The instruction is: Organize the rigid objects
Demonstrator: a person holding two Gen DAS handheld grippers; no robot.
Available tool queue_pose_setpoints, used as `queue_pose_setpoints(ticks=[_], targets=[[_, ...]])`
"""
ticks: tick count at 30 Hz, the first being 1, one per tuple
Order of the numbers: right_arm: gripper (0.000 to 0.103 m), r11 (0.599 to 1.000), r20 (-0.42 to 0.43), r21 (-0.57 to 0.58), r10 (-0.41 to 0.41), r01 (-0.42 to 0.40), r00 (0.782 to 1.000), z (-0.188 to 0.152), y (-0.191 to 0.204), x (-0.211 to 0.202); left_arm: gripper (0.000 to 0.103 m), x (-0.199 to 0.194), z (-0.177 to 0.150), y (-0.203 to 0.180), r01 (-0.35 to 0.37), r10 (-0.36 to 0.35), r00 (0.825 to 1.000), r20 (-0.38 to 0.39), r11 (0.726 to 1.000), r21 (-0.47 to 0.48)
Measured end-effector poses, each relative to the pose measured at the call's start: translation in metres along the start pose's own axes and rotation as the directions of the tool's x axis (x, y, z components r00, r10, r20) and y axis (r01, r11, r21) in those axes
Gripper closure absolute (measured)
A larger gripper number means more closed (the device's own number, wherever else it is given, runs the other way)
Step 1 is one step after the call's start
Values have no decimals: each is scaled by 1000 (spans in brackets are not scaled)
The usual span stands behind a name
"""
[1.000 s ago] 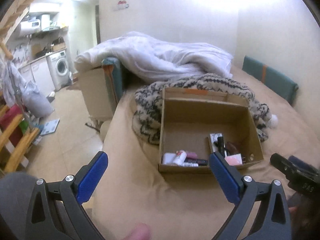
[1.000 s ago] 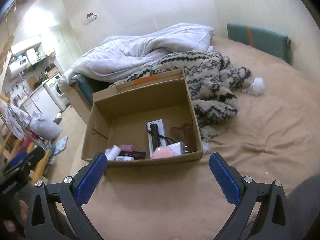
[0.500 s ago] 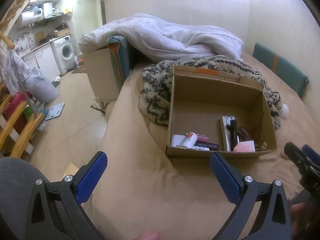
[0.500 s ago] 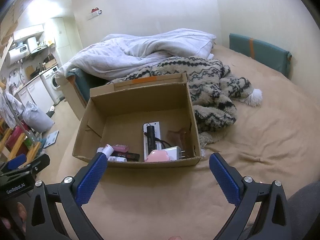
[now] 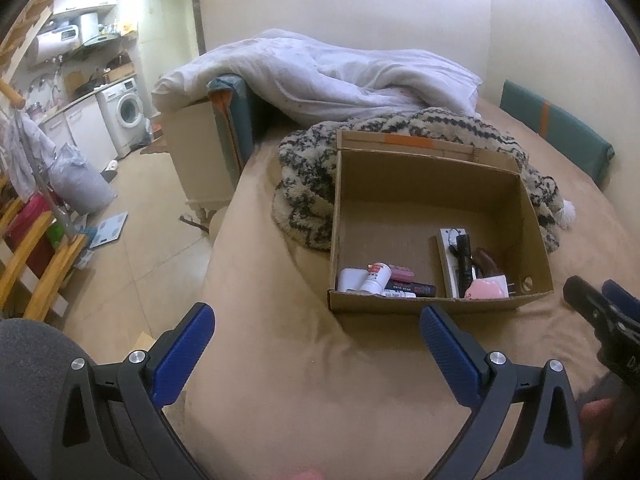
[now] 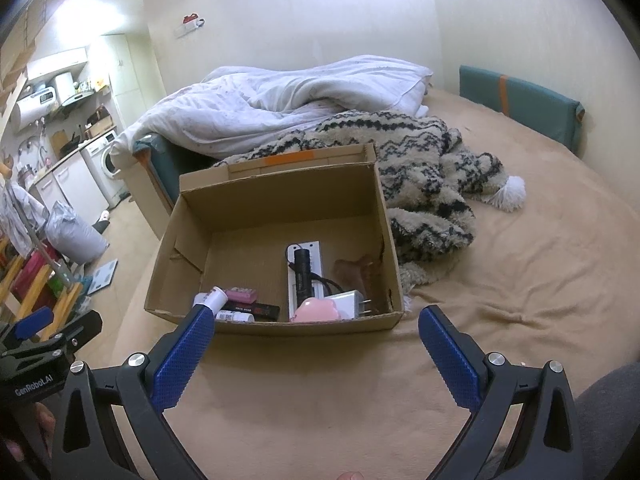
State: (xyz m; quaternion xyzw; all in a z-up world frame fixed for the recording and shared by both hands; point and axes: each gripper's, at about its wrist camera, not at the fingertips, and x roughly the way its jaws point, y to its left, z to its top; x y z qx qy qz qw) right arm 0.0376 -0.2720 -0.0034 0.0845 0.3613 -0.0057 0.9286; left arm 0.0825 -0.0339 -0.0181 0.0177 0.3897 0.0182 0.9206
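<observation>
An open cardboard box (image 5: pixel 424 172) (image 6: pixel 280 196) stands on the tan bed. Inside lie a white power strip (image 6: pixel 305 280) with a black flashlight (image 6: pixel 303 268) on it, a pink round object (image 6: pixel 316 310), a white plug adapter (image 6: pixel 352 303), a white tube (image 6: pixel 212 300), a pink case (image 6: pixel 240 295) and a dark brown item (image 6: pixel 356 272). My left gripper (image 5: pixel 316 344) is open and empty, held above the bed in front of the box. My right gripper (image 6: pixel 314 344) is open and empty, just in front of the box's near wall.
A patterned woolly blanket (image 6: pixel 424 168) and a white duvet (image 6: pixel 288 100) lie behind the box. A teal cushion (image 6: pixel 520 104) leans on the far wall. The bed's left edge drops to a tiled floor (image 5: pixel 152 220) with a washing machine (image 5: pixel 124 116) and wooden rack (image 5: pixel 36 256).
Both grippers have pulled back and risen a little, so the box sits farther off and more of its inside shows. Both stay open and empty.
</observation>
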Motion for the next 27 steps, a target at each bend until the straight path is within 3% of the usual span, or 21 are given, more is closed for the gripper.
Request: queue_pose_setpoints(ticks=[27], targets=[[0,999,-24,2,33,-33,999,-1,2,4,1,0,-1,-2,27,-27,1000,0,1000,7]])
